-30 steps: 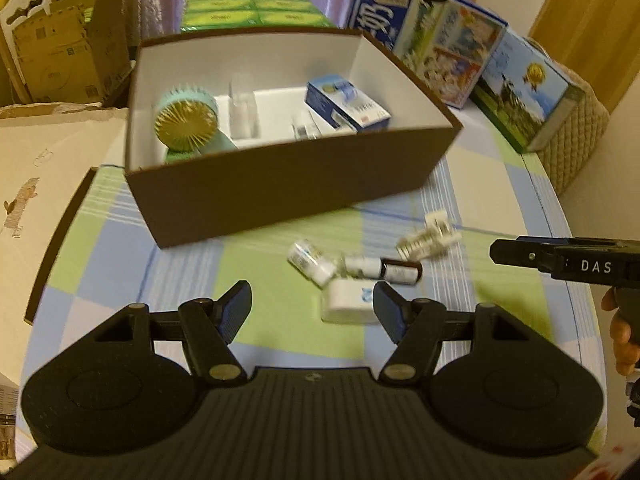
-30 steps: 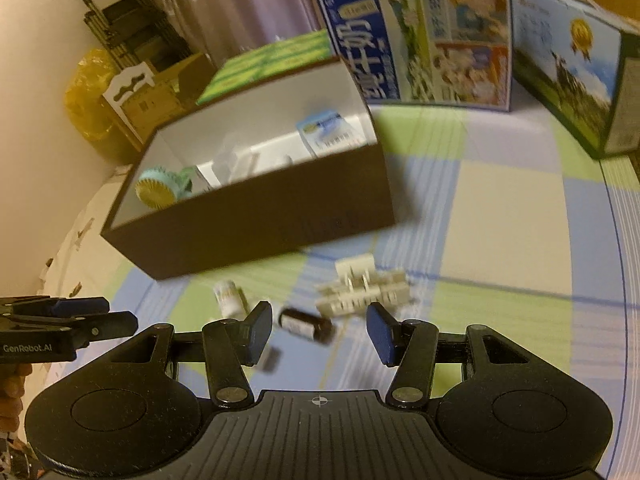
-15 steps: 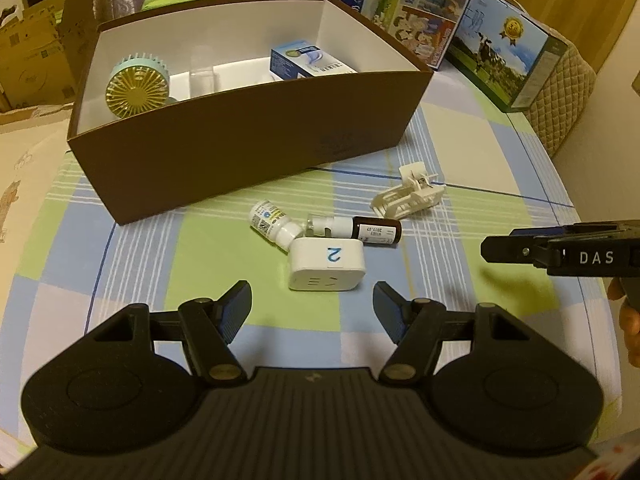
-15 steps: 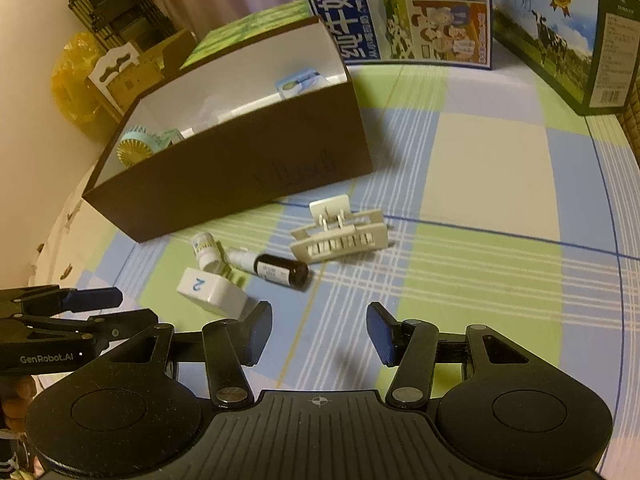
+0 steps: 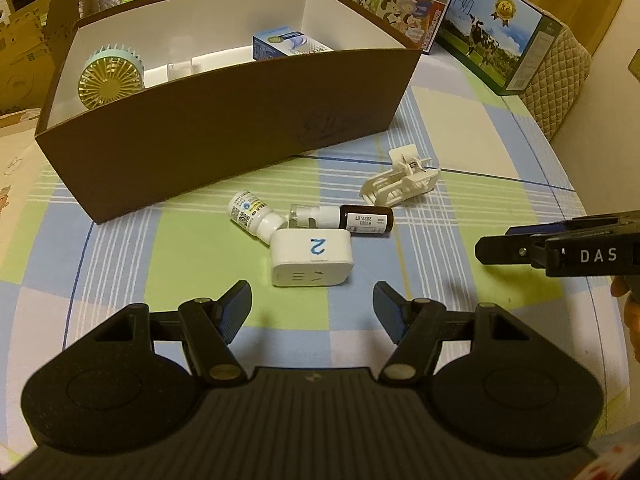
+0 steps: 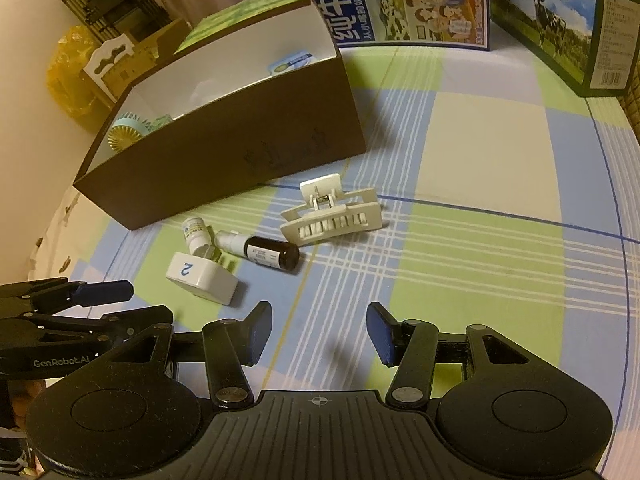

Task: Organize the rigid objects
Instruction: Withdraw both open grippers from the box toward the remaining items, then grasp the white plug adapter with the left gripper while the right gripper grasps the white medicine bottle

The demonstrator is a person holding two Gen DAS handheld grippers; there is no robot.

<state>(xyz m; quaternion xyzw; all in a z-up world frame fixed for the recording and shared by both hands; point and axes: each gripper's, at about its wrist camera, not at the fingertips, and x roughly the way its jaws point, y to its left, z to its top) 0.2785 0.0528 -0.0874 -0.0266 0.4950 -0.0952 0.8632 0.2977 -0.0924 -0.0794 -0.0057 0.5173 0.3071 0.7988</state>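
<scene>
1. We bring our left gripper (image 5: pixel 312 304) lower and nearer the white adapter (image 5: pixel 311 256), which now lies just ahead of its spread fingers.
2. Our right gripper (image 6: pixel 319 336) moves lower and closer to the checked cloth (image 6: pixel 480 240), and the hair clip (image 6: pixel 334 216) and dark bottle (image 6: pixel 268 254) look larger in its view.

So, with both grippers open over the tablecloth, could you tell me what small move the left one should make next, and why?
Probably ease the left gripper forward and down over the white adapter marked 2. Its jaws are open and empty, and that adapter lies directly ahead, nearest of the loose items outside the brown box. The small white bottle seems to touch it, so go gently.
</scene>
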